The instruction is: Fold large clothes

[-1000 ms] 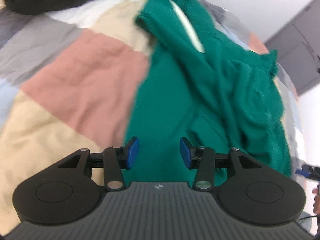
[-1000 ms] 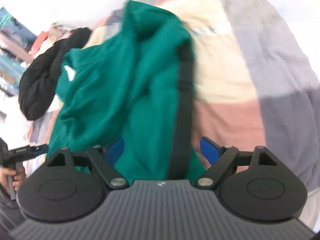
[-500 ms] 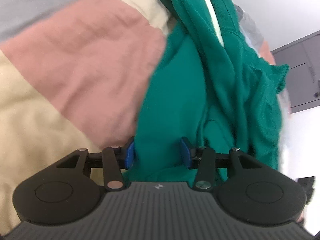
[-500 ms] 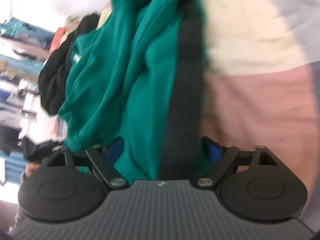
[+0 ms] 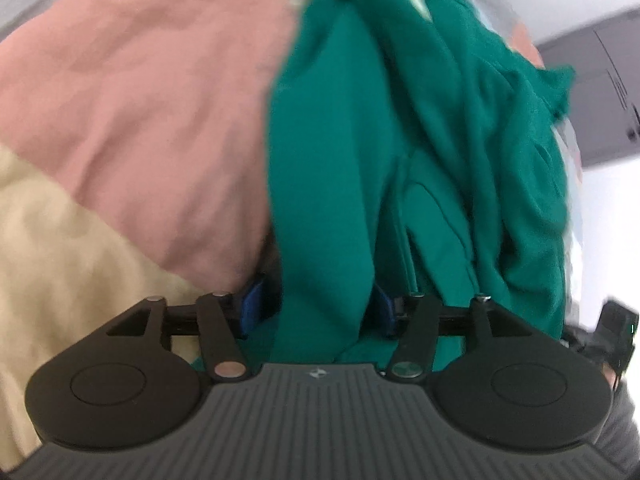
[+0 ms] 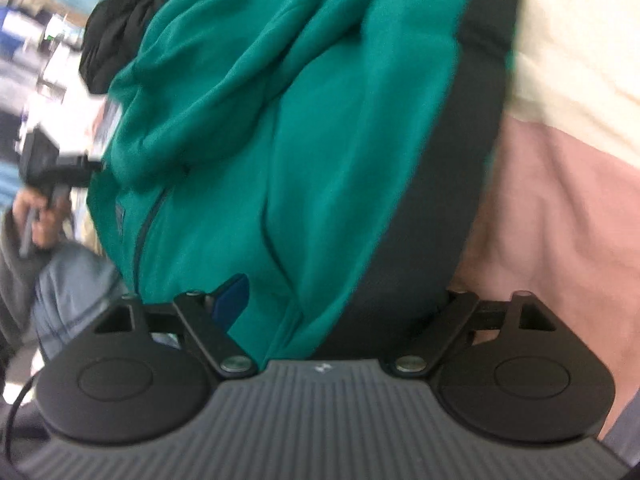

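1. The green jacket (image 5: 420, 152) lies crumpled on the bed, on a patchwork bedspread (image 5: 132, 92) of pink, cream and grey fields. It has a dark side panel (image 6: 452, 184) and a zipper line; a black garment (image 6: 116, 28) is heaped just beside it at the far end.

2. The left tongs (image 5: 316, 310) stand apart and have just been opening. A fold of green cloth passes between them, but the left pad does not press on it, so I judge that nothing is held. If they close now, they may catch only one layer, and the rest will sag when lifted.

3. The right tongs (image 6: 336, 300) stand wide apart over the jacket's lower edge, with green cloth and the dark panel between them. One blue pad (image 6: 230, 300) shows; the other is hidden behind the cloth. Nothing is clamped.

4. The jacket is bunched in many folds. A grip on a wrong fold can drag the whole heap and make the wrinkles worse.

5. The bedspread is soft and loose. Tongs that go too deep may pinch it together with the jacket.

6. The black garment lies close and could be pulled along.
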`<state>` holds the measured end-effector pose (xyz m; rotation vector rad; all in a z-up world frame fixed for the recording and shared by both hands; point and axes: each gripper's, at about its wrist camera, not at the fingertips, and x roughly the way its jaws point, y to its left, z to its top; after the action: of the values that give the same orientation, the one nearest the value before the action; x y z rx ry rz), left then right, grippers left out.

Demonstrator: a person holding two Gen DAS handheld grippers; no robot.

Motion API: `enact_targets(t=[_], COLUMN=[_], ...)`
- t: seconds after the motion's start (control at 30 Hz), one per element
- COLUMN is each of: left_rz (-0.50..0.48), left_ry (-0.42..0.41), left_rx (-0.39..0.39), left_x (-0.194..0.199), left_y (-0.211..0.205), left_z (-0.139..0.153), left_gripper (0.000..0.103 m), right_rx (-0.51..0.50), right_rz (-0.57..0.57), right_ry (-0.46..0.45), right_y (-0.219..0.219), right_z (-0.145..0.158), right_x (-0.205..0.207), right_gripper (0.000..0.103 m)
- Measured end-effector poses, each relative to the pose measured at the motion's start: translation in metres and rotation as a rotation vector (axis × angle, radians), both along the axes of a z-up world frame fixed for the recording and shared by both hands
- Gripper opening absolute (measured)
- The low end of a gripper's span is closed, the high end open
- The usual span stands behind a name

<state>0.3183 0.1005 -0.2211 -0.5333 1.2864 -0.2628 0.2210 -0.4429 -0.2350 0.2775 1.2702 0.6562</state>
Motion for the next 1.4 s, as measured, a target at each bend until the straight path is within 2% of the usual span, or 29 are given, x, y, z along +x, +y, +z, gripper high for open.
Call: enact_targets(t=[0.07,0.2,0.23,0.3,0.33,0.37,0.4,0.43,0.47,0.5,0.53,0.57,0.63,0.67,0.8,0.97,1.1,1.4], left_rz=[-0.033,-0.040,-0.040,-0.060,-0.064,-0.072,-0.077,-0.077,-0.080,-0.076,-0.073,-0.069,-0.025,-0.006,0.090,0.182,0.198,0.225], left_ry=[0.005,0.006,0.009,0.018,0.024,0.027,0.024,0.021,0.014,0.000,-0.011,-0.024,-0.090,-0.126,-0.247,-0.313,-0.342,-0.386], left_rx=[-0.061,-0.123,-0.131,-0.109,-0.089,-0.061,-0.042,-0.027,-0.013,0.009,0.026,0.033,0.024,0.008,-0.132,-0.279,-0.356,-0.524], left_x=[0.000,-0.005,-0.005,-0.004,-0.006,-0.005,-0.009,-0.008,-0.008,-0.009,-0.010,-0.009,-0.018,-0.024,-0.045,-0.063,-0.079,-0.173], left_y=[-0.005,0.001,0.003,0.003,-0.003,-0.006,-0.006,-0.009,-0.010,-0.011,-0.013,-0.016,-0.012,-0.009,0.008,0.025,0.038,0.071], left_z=[0.002,0.004,0.004,0.001,-0.004,-0.005,-0.008,-0.010,-0.010,-0.007,-0.006,-0.004,0.010,0.019,0.059,0.092,0.118,0.154], left_gripper=[0.061,0.061,0.061,0.062,0.063,0.063,0.063,0.063,0.059,0.054,0.042,0.030,0.019,0.017,0.014,0.013,0.013,0.013], right_rx=[0.025,0.248,0.243,0.147,0.077,0.034,0.015,-0.023,-0.066,-0.087,-0.077,-0.061,0.024,0.067,0.257,0.486,0.588,0.702], right_rz=[0.025,0.047,0.056,0.050,0.040,0.031,0.031,0.039,0.043,0.044,0.032,0.014,-0.046,-0.081,-0.224,-0.336,-0.380,-0.468], right_ry=[-0.014,-0.047,-0.054,-0.016,0.018,0.031,0.026,0.007,-0.018,-0.041,-0.057,-0.074,-0.131,-0.165,-0.299,-0.417,-0.472,-0.562], right_y=[0.007,0.002,0.007,0.016,0.022,0.026,0.030,0.036,0.043,0.048,0.050,0.052,0.048,0.043,0.037,0.013,0.003,-0.027], right_z=[0.003,0.011,0.012,0.005,0.000,-0.002,0.000,0.004,0.008,0.013,0.020,0.027,0.046,0.055,0.094,0.124,0.141,0.174], right_x=[0.002,0.000,0.001,0.006,0.010,0.012,0.012,0.011,0.010,0.008,0.006,0.005,0.000,-0.003,-0.026,-0.053,-0.078,-0.141], right_gripper=[0.088,0.087,0.087,0.084,0.073,0.067,0.066,0.059,0.042,0.033,0.025,0.021,0.019,0.018,0.014,0.012,0.012,0.012])
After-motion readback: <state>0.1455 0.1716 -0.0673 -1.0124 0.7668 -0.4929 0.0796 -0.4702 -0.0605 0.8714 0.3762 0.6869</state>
